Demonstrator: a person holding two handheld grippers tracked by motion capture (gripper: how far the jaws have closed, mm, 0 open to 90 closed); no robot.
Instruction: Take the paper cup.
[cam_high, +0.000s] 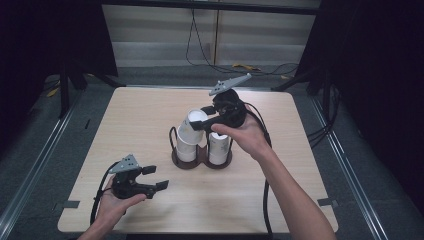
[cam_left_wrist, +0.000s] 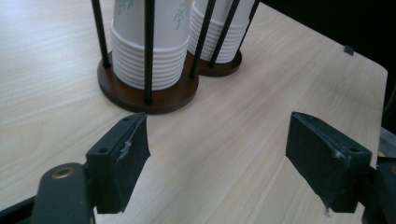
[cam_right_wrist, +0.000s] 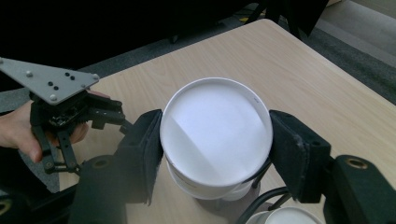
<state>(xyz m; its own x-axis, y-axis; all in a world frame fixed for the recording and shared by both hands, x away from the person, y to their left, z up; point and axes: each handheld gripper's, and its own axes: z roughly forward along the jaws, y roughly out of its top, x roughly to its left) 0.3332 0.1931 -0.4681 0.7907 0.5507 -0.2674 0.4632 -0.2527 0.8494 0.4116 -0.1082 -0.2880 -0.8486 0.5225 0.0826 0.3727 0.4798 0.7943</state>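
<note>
I am gripping the top paper cup (cam_high: 195, 120) with my right gripper (cam_high: 207, 119) above the left stack in the cup holder (cam_high: 200, 161).

The right gripper's jaws are pressing on either side of the white cup's rim (cam_right_wrist: 216, 133), just left of the centre of the high view, with the cup tilting over the stack of cups (cam_high: 187, 146) beneath it, and a second stack (cam_high: 219, 147) is standing in the holder's right ring. My left gripper (cam_high: 156, 177) is resting in the lower left of the frame, jaws wide apart and holding nothing, facing the holder's dark wooden base (cam_left_wrist: 140, 95). The pale wood table (cam_high: 140, 115) is sitting on a grey floor, with black curtains (cam_high: 45, 35) at both sides and cables (cam_high: 200, 55) trailing along the far wall at the top.
</note>
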